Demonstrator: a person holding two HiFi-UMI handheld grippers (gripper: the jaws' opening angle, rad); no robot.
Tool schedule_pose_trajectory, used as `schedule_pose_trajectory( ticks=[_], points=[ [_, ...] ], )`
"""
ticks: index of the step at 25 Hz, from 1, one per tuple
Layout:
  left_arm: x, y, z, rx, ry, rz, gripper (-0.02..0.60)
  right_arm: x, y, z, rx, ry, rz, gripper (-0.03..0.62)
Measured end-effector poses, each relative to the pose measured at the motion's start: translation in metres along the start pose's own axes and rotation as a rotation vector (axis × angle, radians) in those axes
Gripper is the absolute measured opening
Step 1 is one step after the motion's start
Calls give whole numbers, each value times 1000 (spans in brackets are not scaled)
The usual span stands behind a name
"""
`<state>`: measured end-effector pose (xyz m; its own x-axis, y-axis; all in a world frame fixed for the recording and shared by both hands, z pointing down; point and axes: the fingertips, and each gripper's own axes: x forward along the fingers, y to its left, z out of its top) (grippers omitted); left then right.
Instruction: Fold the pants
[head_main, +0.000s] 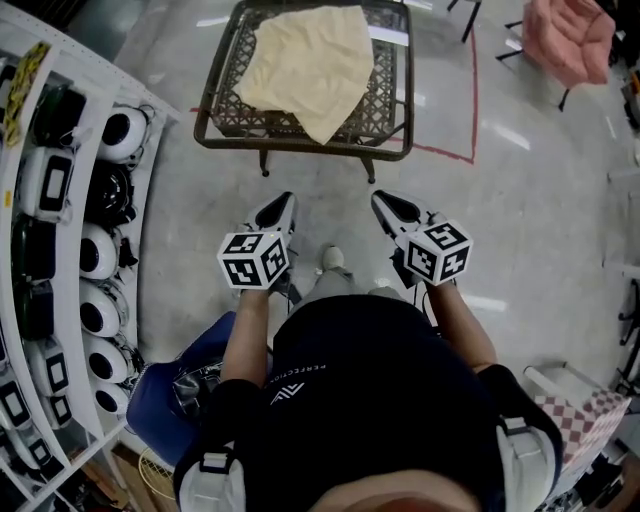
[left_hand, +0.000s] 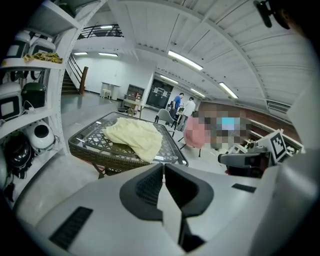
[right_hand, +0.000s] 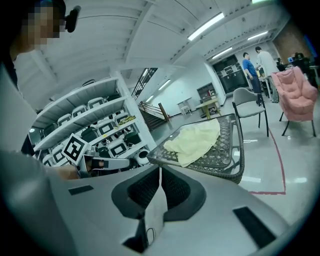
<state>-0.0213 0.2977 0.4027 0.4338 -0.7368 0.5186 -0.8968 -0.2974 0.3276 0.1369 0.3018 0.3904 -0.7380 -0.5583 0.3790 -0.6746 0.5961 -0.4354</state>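
Pants (head_main: 305, 65) lie as a loose cream heap on the tabletop (head_main: 392, 118), top centre of the head view, with one lobe reaching toward the near rim. Waistband and legs cannot be told apart in the heap. Left gripper (head_main: 284, 200) and right gripper (head_main: 381, 199) are side by side at mid frame over bare floor (head_main: 530, 230), well short of the tabletop and touching nothing. Each gripper view shows its jaws pressed together with nothing between them, and the pants sit in the middle distance beyond the tips. Judgement: the step in hand is the approach, and no folding has begun. Notes for doing it well follow. Come in square to the near rim, keeping off the shelf (head_main: 60, 215) along the left edge of the frame. Spread both jaws wide before the tips get over the cloth, not once they are on it. Do not fold the heap as it lies. First find two points on one edge, ideally the waistband corners, pinch them and draw the pants out flat so the legs lie straight and stacked. The tabletop looks like a smooth pane over woven wicker, so the fabric will probably slide easily. That helps spreading, but a pull toward the near rim could take the lobe over the edge. Bring the tips in at a shallow angle and take cloth only, so the jaws do not knock the pane. Keep both grippers level with each other when lifting, or the crease will come out skewed.
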Motion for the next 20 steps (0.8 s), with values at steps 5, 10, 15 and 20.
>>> schedule_pose_trajectory(
  ticks=[5, 10, 15, 20],
  points=[
    [3, 32, 12, 33, 15, -5, 21, 32, 5, 10, -14, 17, -10, 38],
    [16, 56, 20, 50, 30, -9, 22, 56, 1, 14, -49, 47, -33, 38],
    [34, 71, 23, 3, 24, 15, 22, 79, -17, 20, -25, 79, -3, 38],
    [63, 83, 32, -24, 26, 56, 21, 117, -39, 33, -56, 105, 68, 38]
  ],
)
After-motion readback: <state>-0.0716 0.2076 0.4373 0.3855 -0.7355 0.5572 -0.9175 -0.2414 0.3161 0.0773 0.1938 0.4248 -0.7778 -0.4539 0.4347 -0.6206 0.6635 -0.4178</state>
